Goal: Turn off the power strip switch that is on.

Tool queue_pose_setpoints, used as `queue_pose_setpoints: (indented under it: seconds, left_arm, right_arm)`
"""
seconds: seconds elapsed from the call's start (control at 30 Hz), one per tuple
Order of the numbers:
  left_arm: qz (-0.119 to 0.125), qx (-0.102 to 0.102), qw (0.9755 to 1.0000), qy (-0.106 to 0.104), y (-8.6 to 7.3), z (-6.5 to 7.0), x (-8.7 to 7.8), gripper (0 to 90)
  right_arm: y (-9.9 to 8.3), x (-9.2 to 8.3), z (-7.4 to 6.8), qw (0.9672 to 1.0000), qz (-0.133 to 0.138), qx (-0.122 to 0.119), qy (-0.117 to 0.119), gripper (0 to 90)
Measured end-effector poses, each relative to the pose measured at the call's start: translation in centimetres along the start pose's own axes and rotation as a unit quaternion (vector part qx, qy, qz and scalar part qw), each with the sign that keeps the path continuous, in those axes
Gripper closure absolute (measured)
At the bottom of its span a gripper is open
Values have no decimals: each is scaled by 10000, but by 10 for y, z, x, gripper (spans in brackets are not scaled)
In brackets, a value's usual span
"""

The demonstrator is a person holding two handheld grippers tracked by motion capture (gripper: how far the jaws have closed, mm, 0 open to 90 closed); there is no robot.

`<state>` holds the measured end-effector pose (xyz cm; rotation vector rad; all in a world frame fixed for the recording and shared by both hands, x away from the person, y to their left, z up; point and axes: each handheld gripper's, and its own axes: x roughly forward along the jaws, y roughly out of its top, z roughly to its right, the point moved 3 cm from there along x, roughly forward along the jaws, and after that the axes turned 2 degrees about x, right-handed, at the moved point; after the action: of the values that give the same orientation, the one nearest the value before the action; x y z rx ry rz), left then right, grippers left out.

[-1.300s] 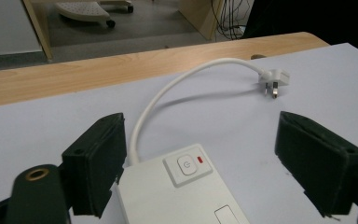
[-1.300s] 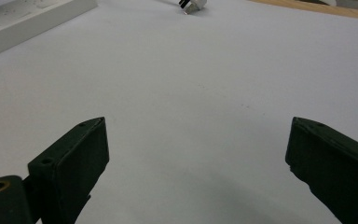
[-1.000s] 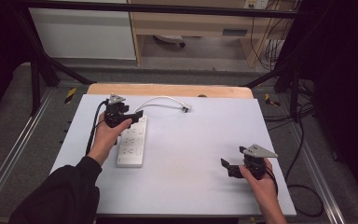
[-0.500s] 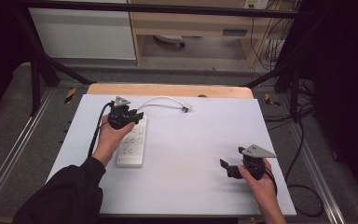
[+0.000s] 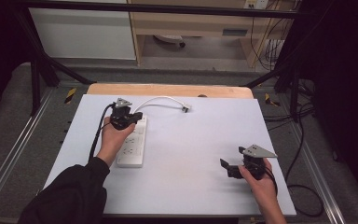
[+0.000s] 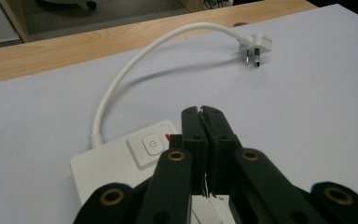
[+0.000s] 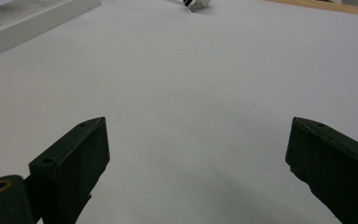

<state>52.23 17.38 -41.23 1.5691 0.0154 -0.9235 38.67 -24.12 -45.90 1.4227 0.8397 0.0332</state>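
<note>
Black jaws above smooth white power strip (image 6: 121, 163)

My left gripper (image 5: 131, 116) sits toward the far left part of the tabletop (image 5: 191, 140), held from behind by the left hand (image 5: 113, 140); dark-sleeved forearm enters from the near left corner. In the left gripper view I see its jaws pressed together, no gap between them. My right gripper (image 5: 227, 168) is near the near right corner, held low by the right hand (image 5: 259, 184), pointing left. The right gripper view shows its jaws spread wide, with nothing between them.
</note>
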Motion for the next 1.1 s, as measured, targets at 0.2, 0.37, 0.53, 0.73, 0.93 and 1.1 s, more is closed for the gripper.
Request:
queue_pose_setpoints:
  seconds: [0.2,0.37,0.53,0.73,0.93,1.1]
  left_arm:
    - [-61,-10,10000,-49,-2,1,1,898]
    - [-121,-15,9999,-71,-3,-1,1,897]
    - [-136,-44,9999,-35,-7,-3,2,897]
    - [-194,-56,9998,-41,-11,-4,2,898]
    - [-292,-35,9995,-93,-14,-4,3,899]
    - [-402,-25,9991,-154,-16,-3,6,899]
  right_arm:
    - [0,0,0,10000,-17,-18,8,65]
    - [0,0,0,10000,-16,-8,4,65]
    - [0,0,0,10000,-18,1,2,65]
    - [0,-2,3,10000,24,31,-30,64]
    - [0,-1,3,10000,9,18,-39,63]
    - [0,-1,3,10000,11,23,-34,63]
